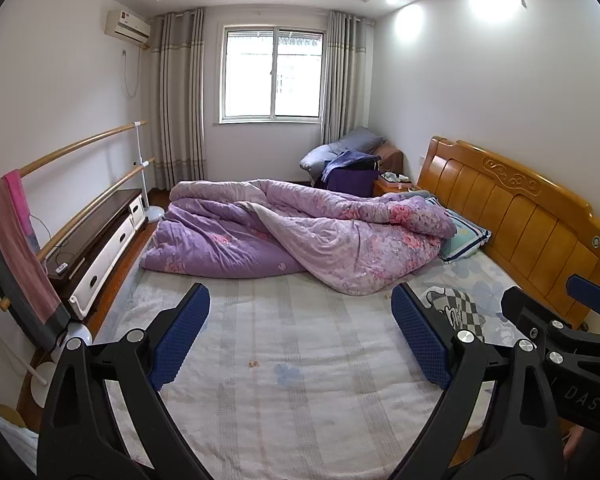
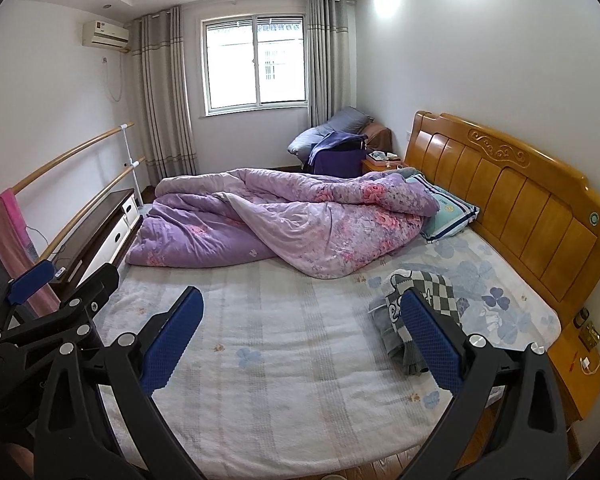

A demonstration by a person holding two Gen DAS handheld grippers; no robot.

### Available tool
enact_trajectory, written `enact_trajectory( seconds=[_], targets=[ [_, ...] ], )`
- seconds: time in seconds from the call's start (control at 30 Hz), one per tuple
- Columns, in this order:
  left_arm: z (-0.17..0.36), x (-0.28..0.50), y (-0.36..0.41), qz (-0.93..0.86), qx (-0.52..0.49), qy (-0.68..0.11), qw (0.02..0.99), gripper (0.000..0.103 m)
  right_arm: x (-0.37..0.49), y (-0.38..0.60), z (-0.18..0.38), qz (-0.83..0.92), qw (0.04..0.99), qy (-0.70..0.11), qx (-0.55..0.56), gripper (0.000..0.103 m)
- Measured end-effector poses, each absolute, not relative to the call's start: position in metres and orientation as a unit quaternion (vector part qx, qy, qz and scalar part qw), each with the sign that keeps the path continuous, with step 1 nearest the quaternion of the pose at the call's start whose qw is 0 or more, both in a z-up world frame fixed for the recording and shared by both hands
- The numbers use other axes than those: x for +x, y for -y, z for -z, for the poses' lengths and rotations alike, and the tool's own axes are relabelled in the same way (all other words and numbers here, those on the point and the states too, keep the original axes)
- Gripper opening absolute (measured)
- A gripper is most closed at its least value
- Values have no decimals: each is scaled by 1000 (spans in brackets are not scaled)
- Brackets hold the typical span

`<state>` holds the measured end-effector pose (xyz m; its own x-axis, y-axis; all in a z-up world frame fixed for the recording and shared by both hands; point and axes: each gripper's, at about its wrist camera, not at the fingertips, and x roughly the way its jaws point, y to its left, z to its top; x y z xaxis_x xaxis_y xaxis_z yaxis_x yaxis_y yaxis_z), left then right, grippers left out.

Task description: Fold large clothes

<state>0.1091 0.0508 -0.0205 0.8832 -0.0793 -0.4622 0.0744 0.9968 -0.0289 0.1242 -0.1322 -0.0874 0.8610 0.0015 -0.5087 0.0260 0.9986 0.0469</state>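
Two tools (image 1: 300,334) (image 2: 302,338) agape; one garment (image 2: 416,312), perhaps crumpled.

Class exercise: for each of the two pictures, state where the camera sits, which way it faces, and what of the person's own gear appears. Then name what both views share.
Left wrist: sits on the left claw, open, facing across the bed toward the window; the right claw shows at right.
Right wrist: sits on the right claw, open, facing likewise; the left claw shows at left.
Shared: quilt, checkered garment, headboard.
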Motion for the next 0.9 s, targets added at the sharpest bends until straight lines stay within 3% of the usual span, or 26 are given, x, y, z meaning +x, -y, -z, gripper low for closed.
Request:
enact_trajectory(
  seconds=[0.9],
  targets=[
    [12, 117, -54, 37, -6, -241, 970, 93, 129, 128, 75, 7, 963, -270, 25, 95]
  ],
)
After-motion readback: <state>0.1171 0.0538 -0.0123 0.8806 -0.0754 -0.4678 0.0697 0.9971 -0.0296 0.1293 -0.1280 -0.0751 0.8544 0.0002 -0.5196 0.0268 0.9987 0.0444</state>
